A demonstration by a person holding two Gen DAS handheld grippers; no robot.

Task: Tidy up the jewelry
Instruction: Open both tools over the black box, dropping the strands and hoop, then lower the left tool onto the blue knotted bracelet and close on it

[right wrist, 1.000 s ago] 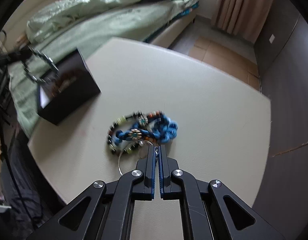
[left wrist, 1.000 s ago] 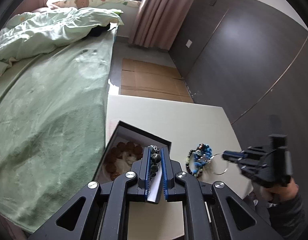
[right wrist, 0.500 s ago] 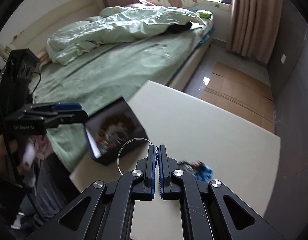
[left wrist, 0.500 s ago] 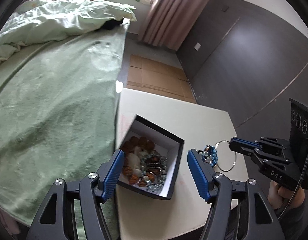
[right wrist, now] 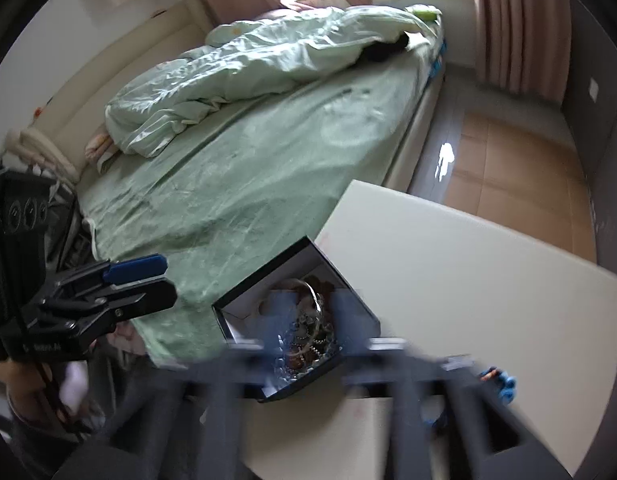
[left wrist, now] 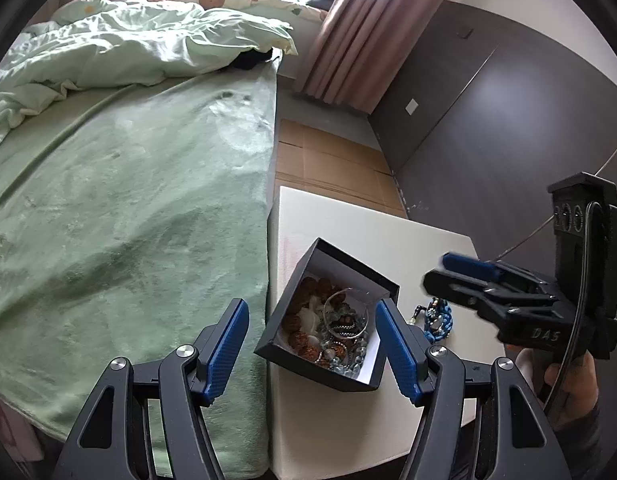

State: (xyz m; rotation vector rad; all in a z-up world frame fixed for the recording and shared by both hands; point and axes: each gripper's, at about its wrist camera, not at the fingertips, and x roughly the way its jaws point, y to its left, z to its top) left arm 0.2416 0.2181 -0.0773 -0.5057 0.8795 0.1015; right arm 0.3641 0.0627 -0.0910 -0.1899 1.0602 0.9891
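Observation:
A black jewelry box (left wrist: pixel 350 258) with a white lining sits at the near left corner of the white table (left wrist: pixel 388 232). It holds brown bead bracelets, clear beads and a thin silver hoop (left wrist: pixel 346 312). It also shows in the right wrist view (right wrist: pixel 268 276). A blue beaded bracelet (left wrist: pixel 438 318) lies on the table right of the box. My left gripper (left wrist: pixel 310 346) is open and empty above the box's near side. My right gripper (right wrist: pixel 304 320) is motion-blurred, its fingers spread apart above the box, and it holds nothing.
A bed with a green sheet (left wrist: pixel 128 200) and a crumpled duvet (left wrist: pixel 128 52) runs along the table's left edge. Cardboard sheets (left wrist: pixel 328 164) lie on the floor beyond the table. A dark wall (left wrist: pixel 488 120) stands to the right.
My left gripper let its bracelet go into the box and opened. My right gripper carried the silver hoop from the blue bracelet to the box, opened, and the hoop now lies inside.

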